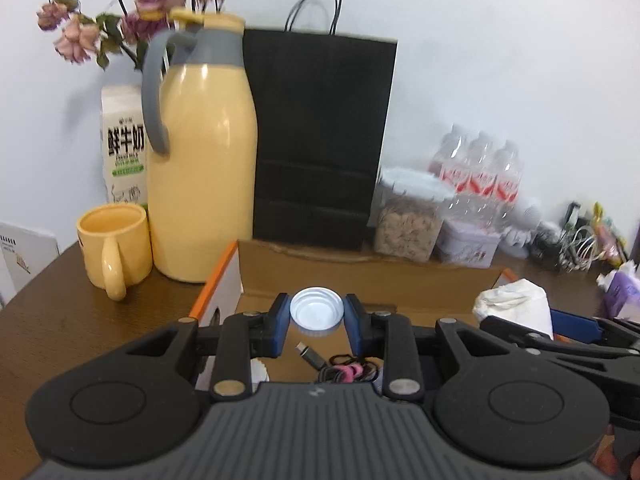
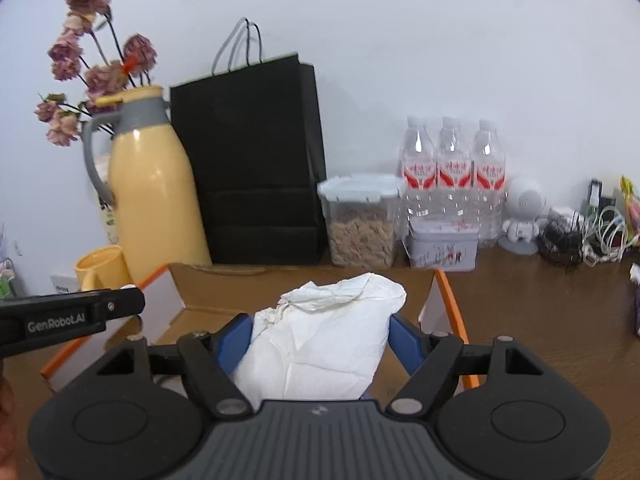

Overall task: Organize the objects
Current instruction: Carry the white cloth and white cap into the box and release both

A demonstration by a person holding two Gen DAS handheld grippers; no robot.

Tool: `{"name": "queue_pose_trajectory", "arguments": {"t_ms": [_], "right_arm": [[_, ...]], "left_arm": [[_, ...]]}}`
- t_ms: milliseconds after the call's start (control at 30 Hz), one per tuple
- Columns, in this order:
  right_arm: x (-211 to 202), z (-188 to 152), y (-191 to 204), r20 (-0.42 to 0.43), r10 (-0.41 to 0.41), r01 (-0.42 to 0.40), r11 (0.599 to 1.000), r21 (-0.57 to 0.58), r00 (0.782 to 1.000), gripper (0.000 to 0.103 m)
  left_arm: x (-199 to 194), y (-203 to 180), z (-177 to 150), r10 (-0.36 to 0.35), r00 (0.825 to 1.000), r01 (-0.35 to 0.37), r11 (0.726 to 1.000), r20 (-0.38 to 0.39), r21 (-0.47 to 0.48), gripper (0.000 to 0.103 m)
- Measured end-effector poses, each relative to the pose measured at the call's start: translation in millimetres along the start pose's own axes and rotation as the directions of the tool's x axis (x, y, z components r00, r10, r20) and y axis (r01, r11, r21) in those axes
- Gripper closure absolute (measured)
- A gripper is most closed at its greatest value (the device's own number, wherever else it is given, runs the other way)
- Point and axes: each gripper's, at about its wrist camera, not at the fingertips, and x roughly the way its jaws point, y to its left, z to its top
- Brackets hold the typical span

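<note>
Holding the cap in our left gripper and the tissue in our right gripper, both over the box, we should lower before releasing, cap toward twelve o'clock.

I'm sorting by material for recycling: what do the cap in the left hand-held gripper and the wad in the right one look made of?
The cap looks like white plastic, smooth and slightly glossy inside, with fine ribbing around its rim; painted metal can't be ruled out. The wad looks like matte white tissue or paper towel: soft creases and crumpled folds, no shine.
</note>
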Motion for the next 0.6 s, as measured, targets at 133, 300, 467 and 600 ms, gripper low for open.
{"name": "queue_pose_trajectory", "arguments": {"t_ms": [133, 300, 467, 600], "right_arm": [[12.2, -9.9, -5.7, -0.041, 0.007, -0.006, 1.0, 0.012, 0.999, 0.028], [12.8, -14.8, -6.8, -0.052, -0.005, 0.006, 1.0, 0.011, 0.999, 0.018], [6.8, -14.4, -7.3, -0.046, -0.017, 0.017, 1.0, 0.013, 0.999, 0.0], [0.0, -10.9, -7.6, -0.035, -0.008, 0.008, 1.0, 0.015, 0.999, 0.0]], "left_arm": [[8.6, -1.0, -8.2, -0.005, 1.0, 0.006, 1.0, -0.02, 0.02, 0.073], [5.2, -1.1, -11.6, 0.025, 1.0, -0.025, 0.999, 0.0, 0.032, 0.025], [-4.0, -2.1, -8.9, 0.063, 0.997, -0.065, 0.997, 0.054, 0.038, 0.0], [-9.0, -3.6, -5.5, 0.062, 0.996, -0.065, 0.997, 0.063, 0.037, 0.0]]}}
